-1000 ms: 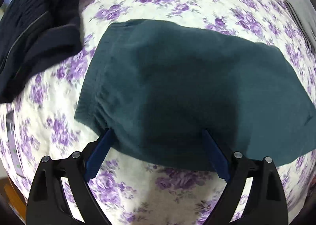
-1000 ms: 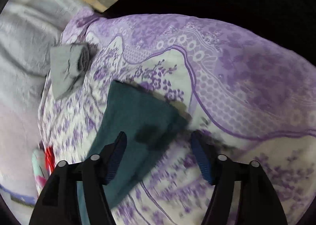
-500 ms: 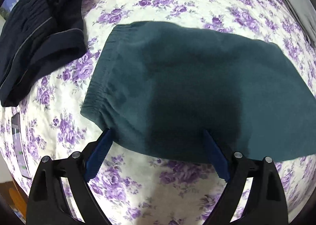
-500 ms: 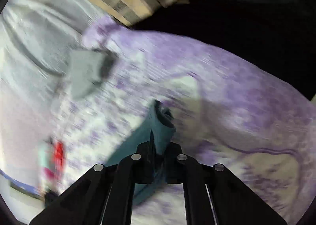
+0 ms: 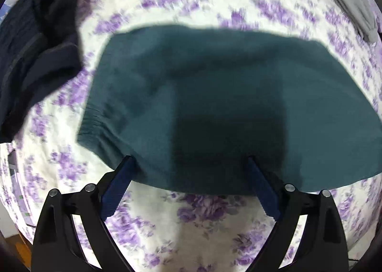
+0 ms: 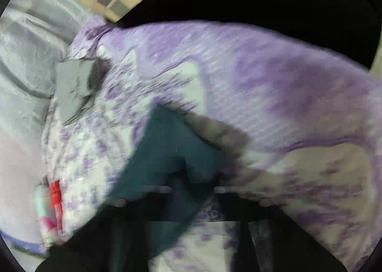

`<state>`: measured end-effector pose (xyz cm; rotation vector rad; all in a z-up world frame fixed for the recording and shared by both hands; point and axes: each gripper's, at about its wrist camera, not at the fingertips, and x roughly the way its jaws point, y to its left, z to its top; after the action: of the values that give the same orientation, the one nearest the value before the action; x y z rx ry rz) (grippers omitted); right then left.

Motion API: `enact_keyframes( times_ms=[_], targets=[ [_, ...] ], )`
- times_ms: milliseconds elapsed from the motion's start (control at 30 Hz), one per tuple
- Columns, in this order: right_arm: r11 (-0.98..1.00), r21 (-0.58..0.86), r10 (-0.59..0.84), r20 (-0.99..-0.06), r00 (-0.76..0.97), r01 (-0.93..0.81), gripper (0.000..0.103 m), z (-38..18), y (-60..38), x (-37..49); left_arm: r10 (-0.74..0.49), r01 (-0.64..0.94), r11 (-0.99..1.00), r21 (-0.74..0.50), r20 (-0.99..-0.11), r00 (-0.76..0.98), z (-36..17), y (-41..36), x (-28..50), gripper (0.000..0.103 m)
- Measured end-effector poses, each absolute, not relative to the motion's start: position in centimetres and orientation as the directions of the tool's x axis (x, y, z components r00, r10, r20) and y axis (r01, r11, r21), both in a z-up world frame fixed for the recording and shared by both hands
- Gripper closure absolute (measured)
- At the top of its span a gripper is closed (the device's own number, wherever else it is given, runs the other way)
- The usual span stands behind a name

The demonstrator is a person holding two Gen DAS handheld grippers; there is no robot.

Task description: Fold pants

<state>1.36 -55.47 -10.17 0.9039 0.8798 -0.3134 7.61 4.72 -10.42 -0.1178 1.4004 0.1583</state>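
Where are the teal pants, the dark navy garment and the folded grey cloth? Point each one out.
teal pants (image 5: 214,95): left wrist view, middle of the flat fabric.
dark navy garment (image 5: 35,52): left wrist view, centre of the crumpled pile, upper left.
folded grey cloth (image 6: 74,85): right wrist view, its flat top face.

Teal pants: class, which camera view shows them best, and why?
The left wrist view: the teal pants spread nearly whole across the floral bedspread, waistband visible. The right wrist view is blurred, showing only one end of them.
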Motion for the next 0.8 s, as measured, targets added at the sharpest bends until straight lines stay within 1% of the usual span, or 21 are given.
enact_keyframes(
  times_ms=[67, 100, 167, 200, 267, 333, 367, 433, 467, 500, 533, 567, 600, 633, 667, 733, 767, 800],
  targets=[
    [0.636, 0.57, 0.129, -0.744, 0.656, 0.521, 0.097, -7.8, -53.6, 2.1, 0.033, -0.199, 0.98, -0.003, -0.984, 0.177, -10.5, 4.9, 7.4, 0.012],
    [0.673, 0.579, 0.159, -0.721, 0.675, 0.46, 0.097, -6.2, -52.0, 2.7, 0.033, -0.196, 0.981, -0.003, -0.983, 0.181, -10.4, 4.9, 7.4, 0.012],
    [0.731, 0.605, 0.259, -0.673, 0.693, 0.315, 0.097, -3.1, -47.6, 3.8, 0.035, -0.167, 0.986, 0.003, -0.981, 0.189, -10.0, 4.9, 7.2, 0.015],
    [0.755, 0.606, 0.303, -0.66, 0.687, 0.249, 0.097, -2.0, -45.2, 4.4, 0.032, -0.164, 0.986, 0.0, -0.981, 0.192, -9.7, 4.8, 7.1, 0.017],
    [0.801, 0.591, 0.397, -0.643, 0.655, 0.095, 0.097, -0.3, -39.1, 5.6, 0.014, -0.185, 0.983, -0.023, -0.98, 0.196, -9.0, 4.9, 7.1, 0.017],
    [0.81, 0.586, 0.473, -0.645, 0.6, -0.008, 0.096, -0.4, -33.8, 6.6, -0.009, -0.207, 0.977, -0.051, -0.98, 0.197, -8.1, 5.2, 6.9, 0.018],
    [0.811, 0.583, 0.505, -0.657, 0.56, -0.049, 0.094, -1.3, -30.5, 7.2, -0.026, -0.215, 0.974, -0.069, -0.98, 0.195, -7.9, 5.6, 6.6, 0.018],
    [0.839, 0.536, 0.505, -0.702, 0.502, -0.095, 0.092, -3.6, -25.2, 7.9, -0.06, -0.217, 0.971, -0.102, -0.979, 0.193, -7.7, 6.4, 6.1, 0.018],
    [0.858, 0.5, 0.494, -0.743, 0.453, -0.116, 0.081, -5.8, -22.1, 8.1, -0.061, -0.216, 0.971, -0.103, -0.979, 0.193, -7.5, 6.6, 5.9, 0.018],
    [0.873, 0.471, 0.48, -0.78, 0.401, -0.127, 0.063, -7.7, -19.9, 8.2, -0.057, -0.215, 0.972, -0.099, -0.979, 0.194, -7.3, 6.7, 5.8, 0.018],
    [0.887, 0.44, 0.461, -0.822, 0.334, -0.143, 0.058, -10.1, -17.4, 8.1, -0.053, -0.215, 0.972, -0.094, -0.98, 0.193, -7.2, 7.0, 5.7, 0.018],
    [0.888, 0.429, 0.46, -0.833, 0.308, -0.165, 0.049, -11.1, -16.3, 7.8, -0.051, -0.214, 0.972, -0.093, -0.98, 0.192, -7.1, 7.2, 5.6, 0.018],
    [0.89, 0.409, 0.455, -0.823, 0.34, -0.2, 0.032, -10.8, -15.6, 7.4, -0.05, -0.215, 0.972, -0.092, -0.981, 0.19, -7.0, 7.4, 5.5, 0.018],
    [0.884, 0.403, 0.464, -0.816, 0.345, -0.236, 0.028, -10.2, -15.3, 7.0, -0.052, -0.216, 0.972, -0.093, -0.98, 0.191, -6.8, 7.4, 5.5, 0.018],
    [0.858, 0.448, 0.509, -0.808, 0.296, -0.253, 0.028, -9.4, -15.5, 7.0, -0.055, -0.216, 0.972, -0.097, -0.98, 0.193, -7.0, 8.0, 5.4, 0.018],
    [0.817, 0.525, 0.575, -0.773, 0.269, -0.237, 0.028, -7.9, -17.1, 7.3, -0.059, -0.215, 0.971, -0.104, -0.977, 0.204, -6.9, 9.1, 5.4, 0.018],
    [0.802, 0.552, 0.597, -0.741, 0.308, -0.227, 0.03, -6.3, -19.2, 7.5, -0.06, -0.21, 0.972, -0.107, -0.974, 0.218, -6.6, 9.2, 5.6, 0.018],
    [0.81, 0.546, 0.585, -0.728, 0.358, -0.214, 0.03, -5.2, -21.0, 7.5, -0.066, -0.202, 0.973, -0.115, -0.971, 0.231, -6.3, 9.3, 5.6, 0.018]
  ],
)
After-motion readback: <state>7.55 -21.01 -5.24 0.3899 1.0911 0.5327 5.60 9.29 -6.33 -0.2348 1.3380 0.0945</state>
